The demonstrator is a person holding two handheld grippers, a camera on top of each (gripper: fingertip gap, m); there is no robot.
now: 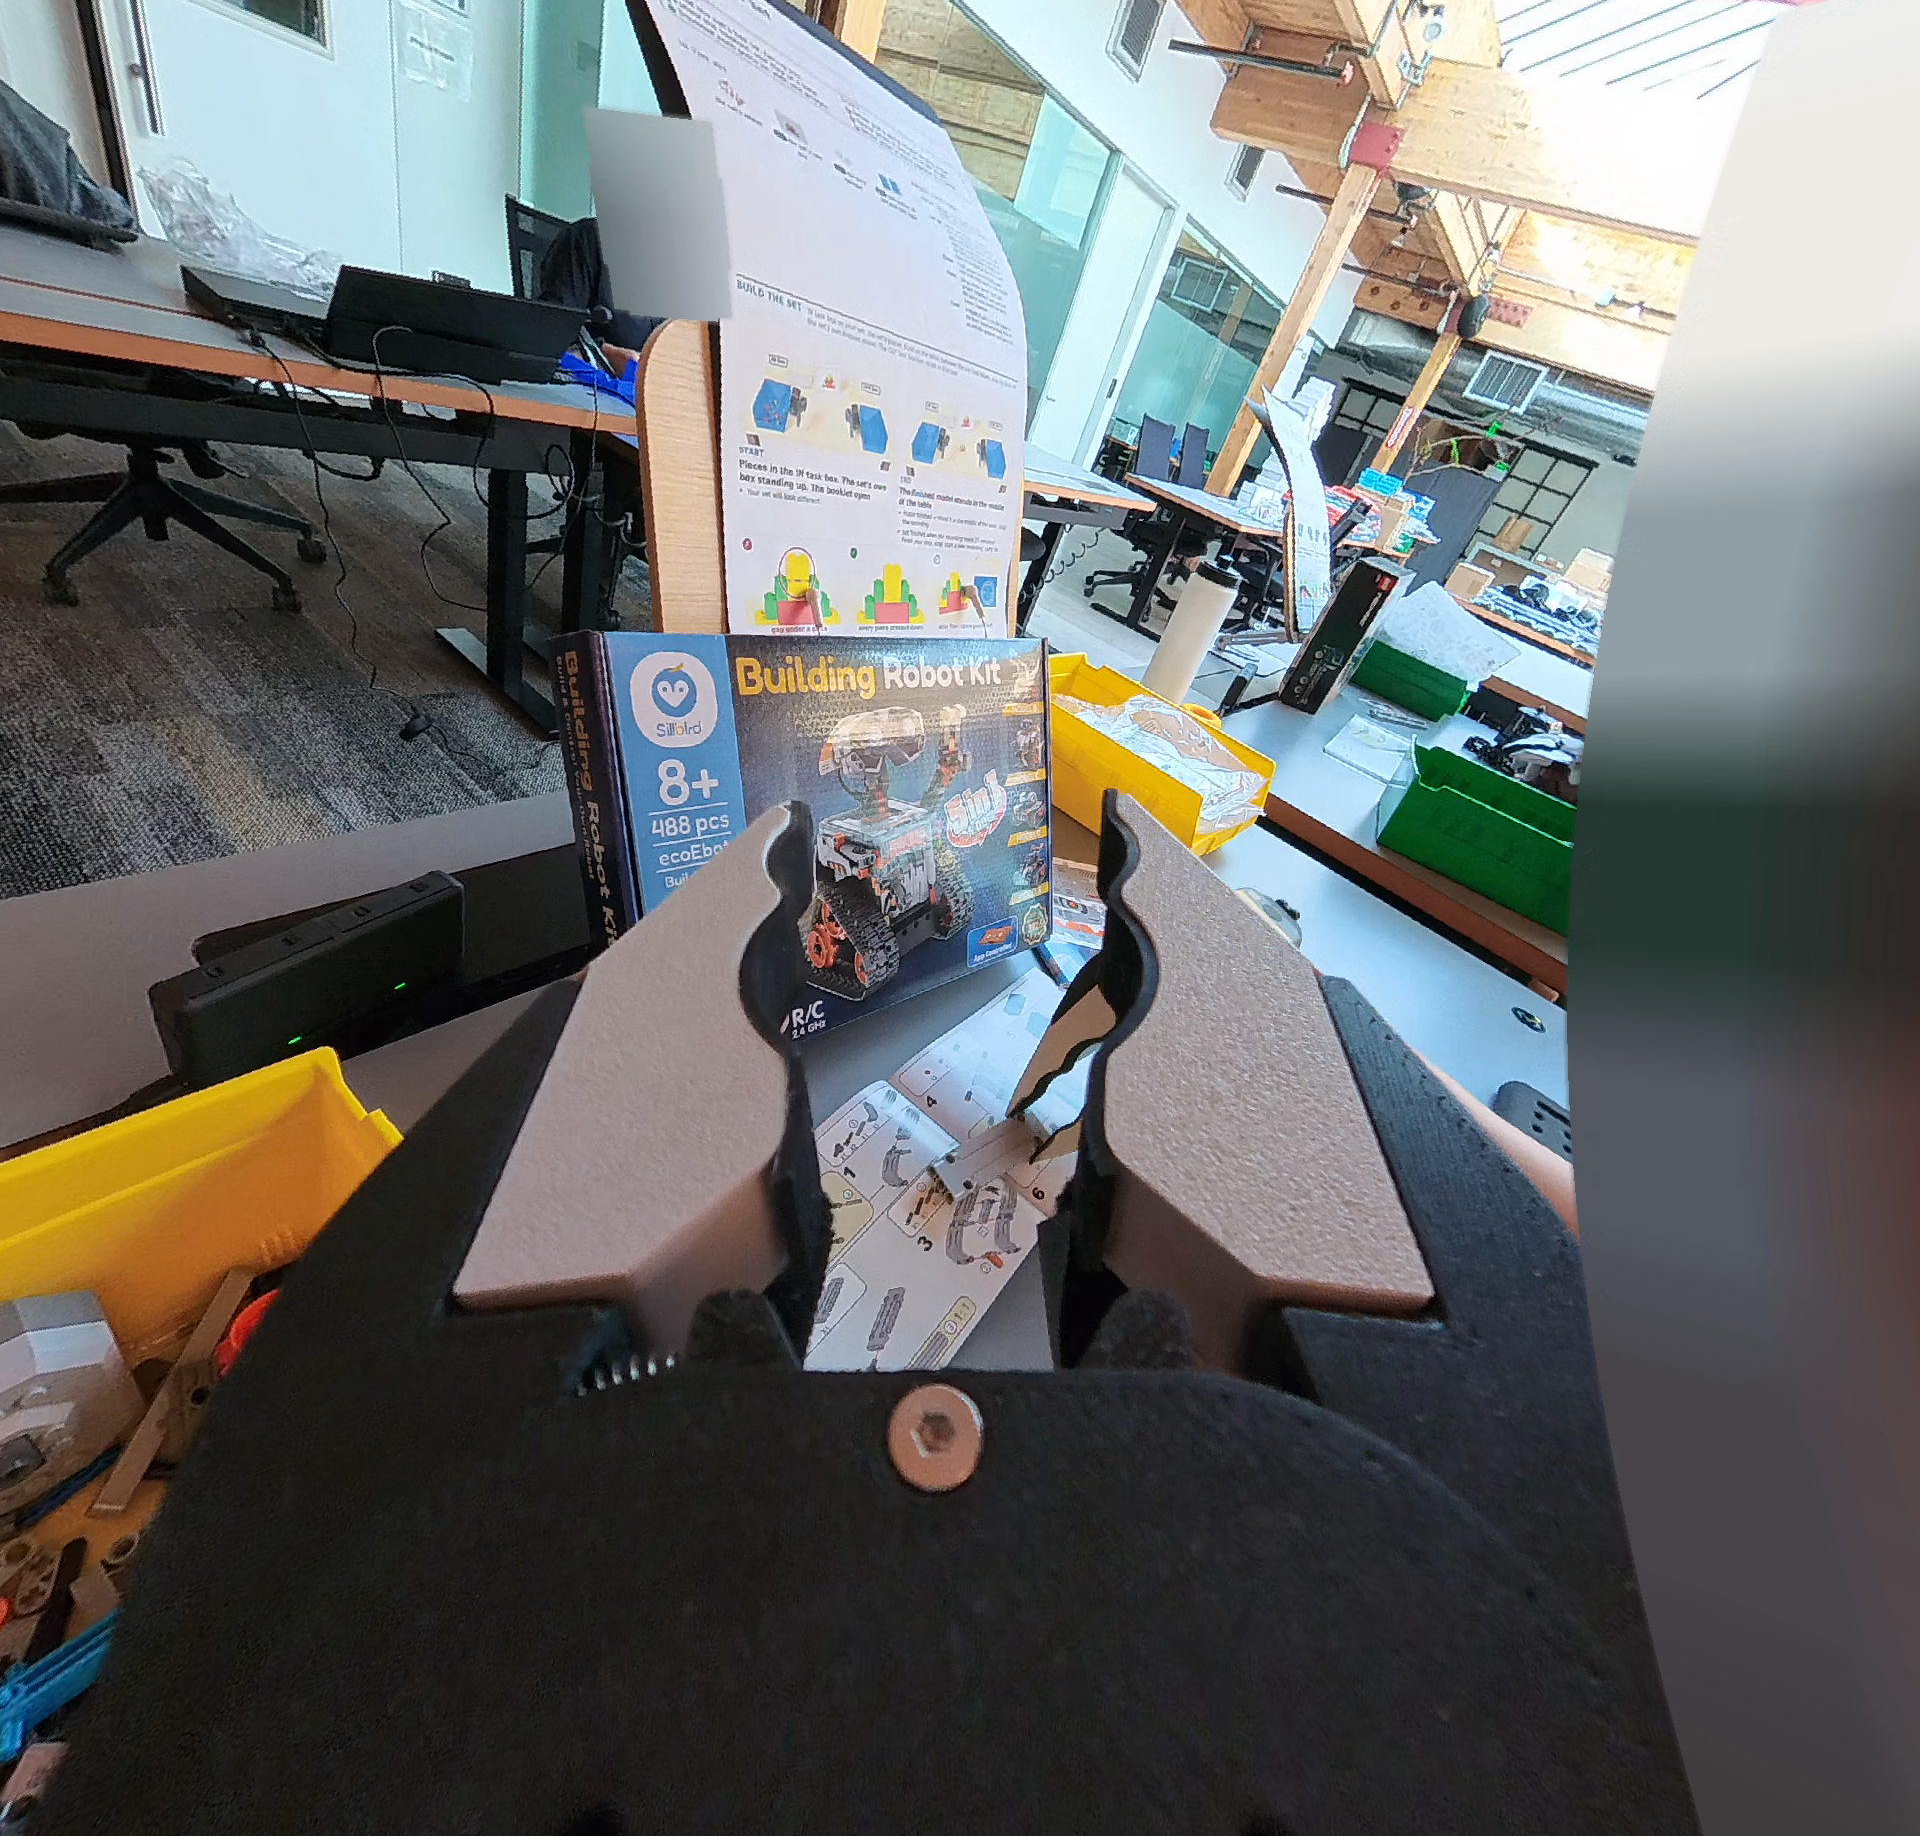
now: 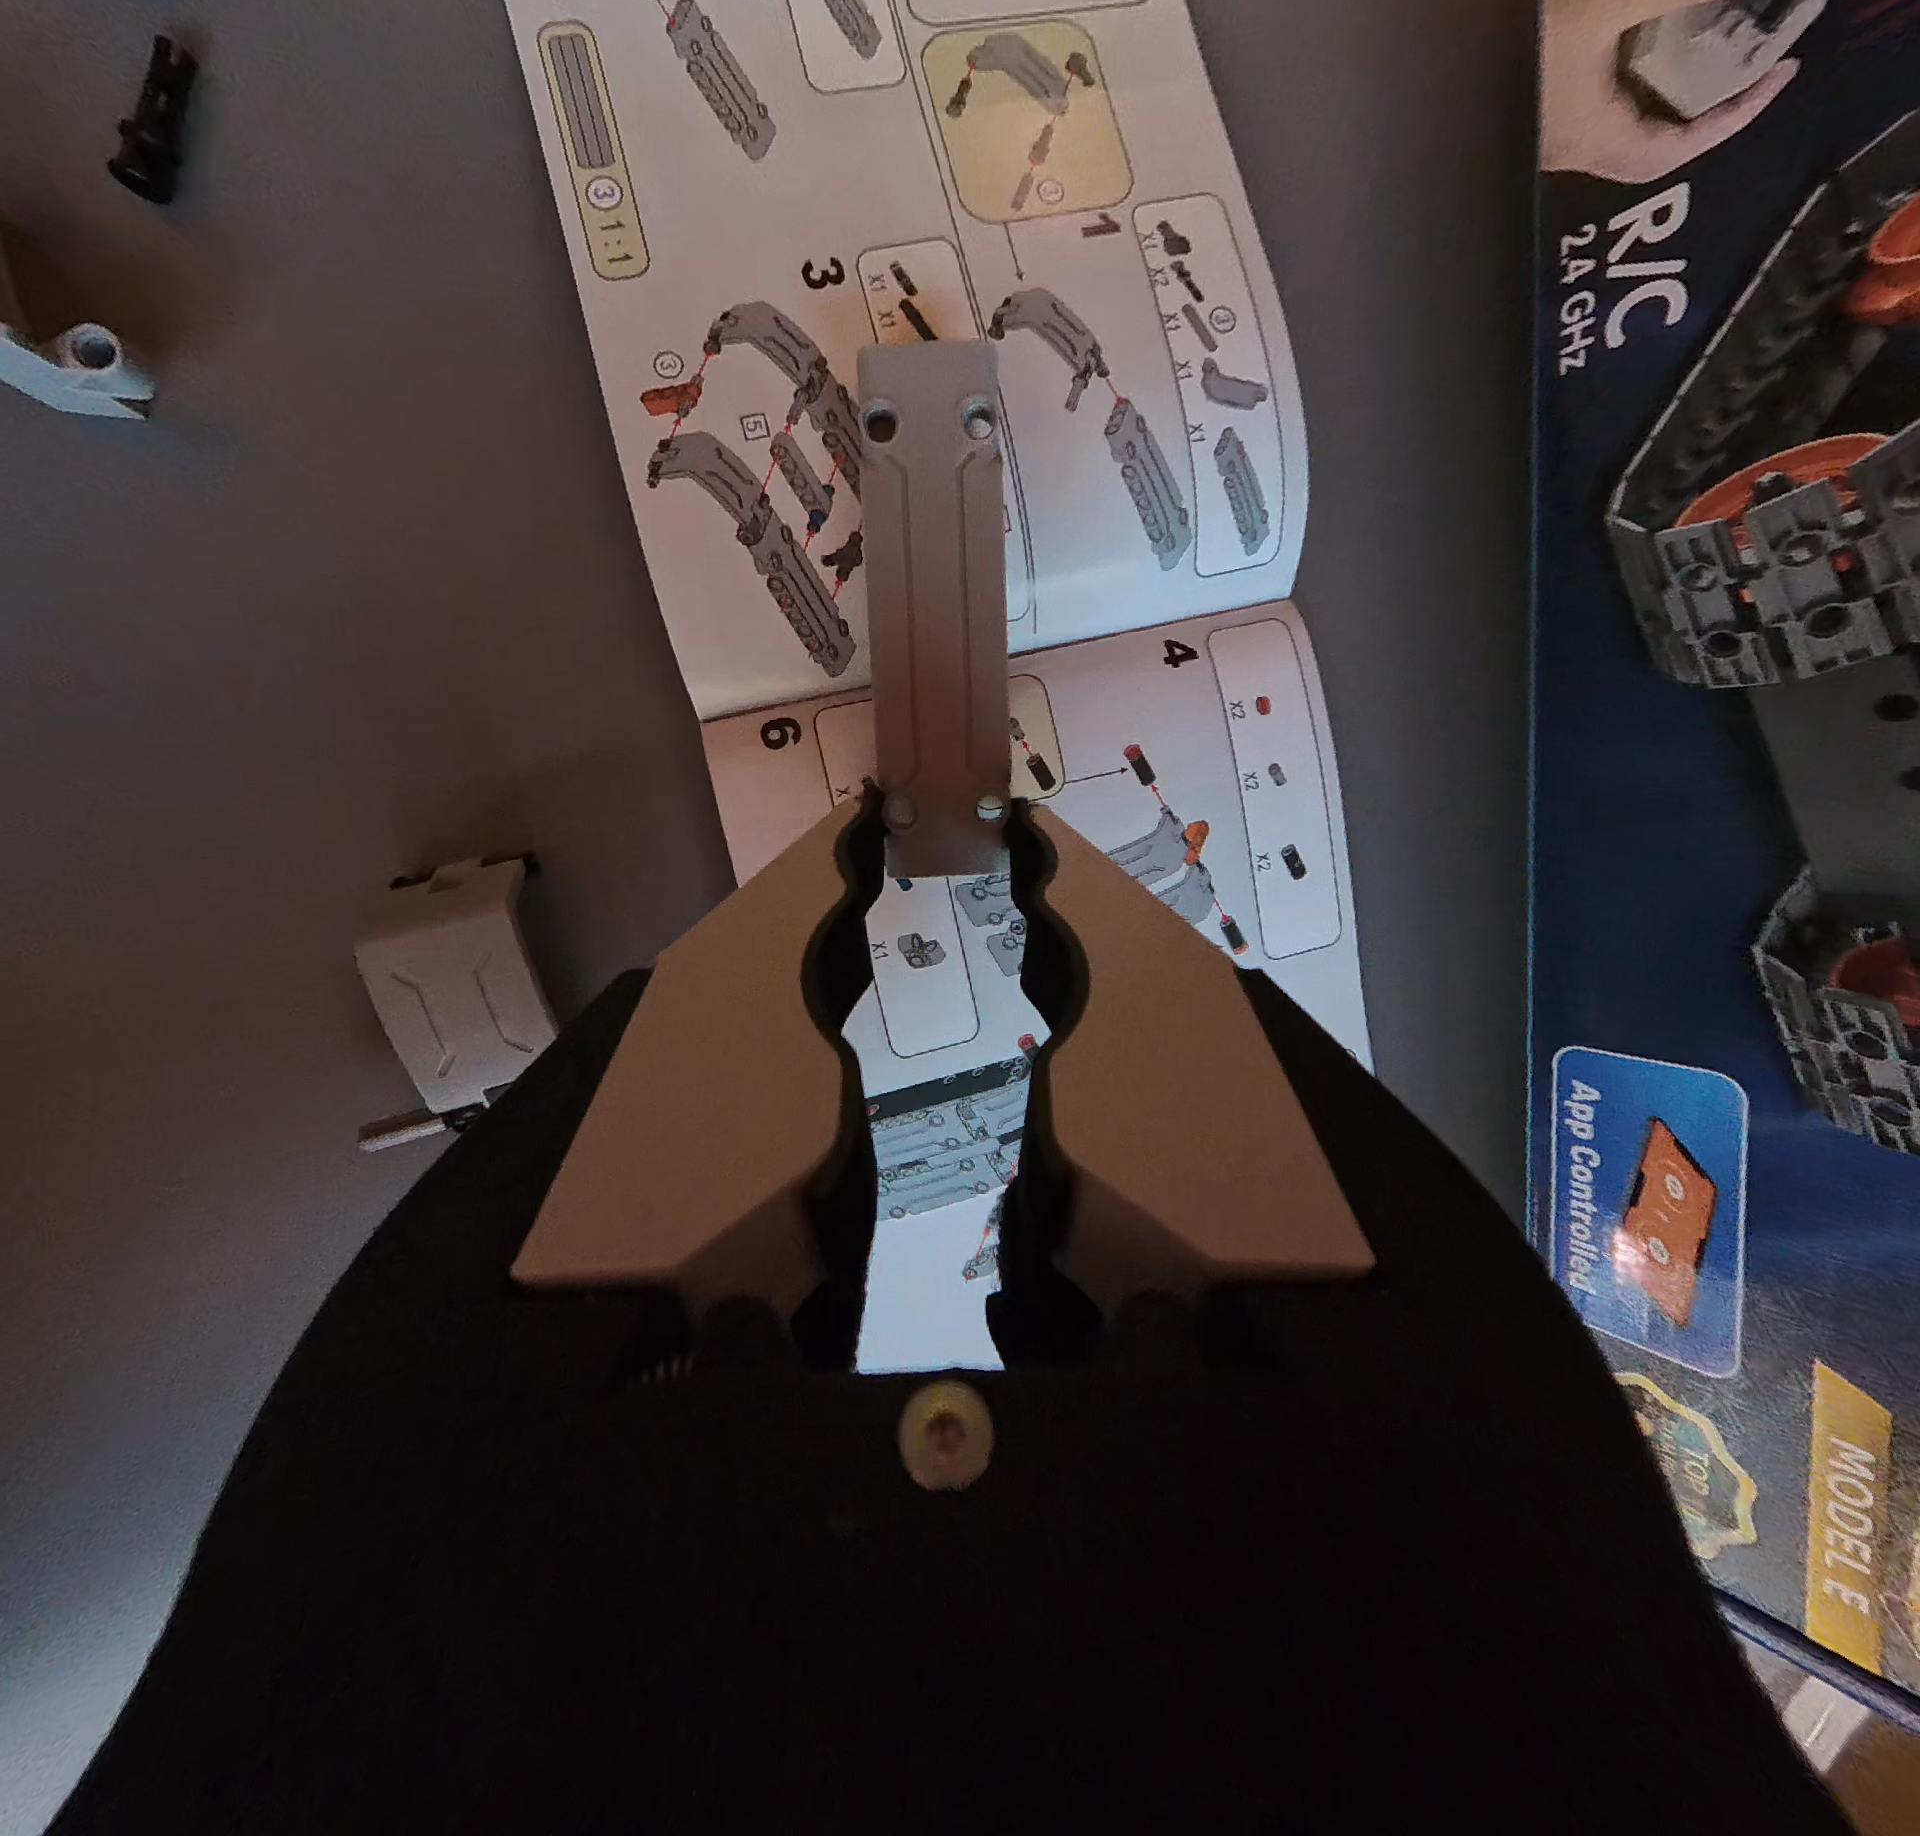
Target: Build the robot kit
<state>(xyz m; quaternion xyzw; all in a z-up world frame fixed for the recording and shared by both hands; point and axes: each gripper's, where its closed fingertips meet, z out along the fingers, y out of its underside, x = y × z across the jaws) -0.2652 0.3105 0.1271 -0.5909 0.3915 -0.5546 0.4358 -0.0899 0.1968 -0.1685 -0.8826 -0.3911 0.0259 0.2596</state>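
Beside gripper [image 1: 951, 830], yellow bin [image 1: 156, 1194], loose parts [image 1: 62, 1423]

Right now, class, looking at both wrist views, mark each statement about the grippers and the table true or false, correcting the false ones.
1. The right gripper grips a flat grey panel piece at one end. True.
2. The left gripper holds a brick. False: it is open and empty.
3. The kit box stands upright behind an open instruction booklet. True.
4. A red bin sits beside the left gripper. False: the bin is yellow.
5. The panel piece hangs over the booklet. True.
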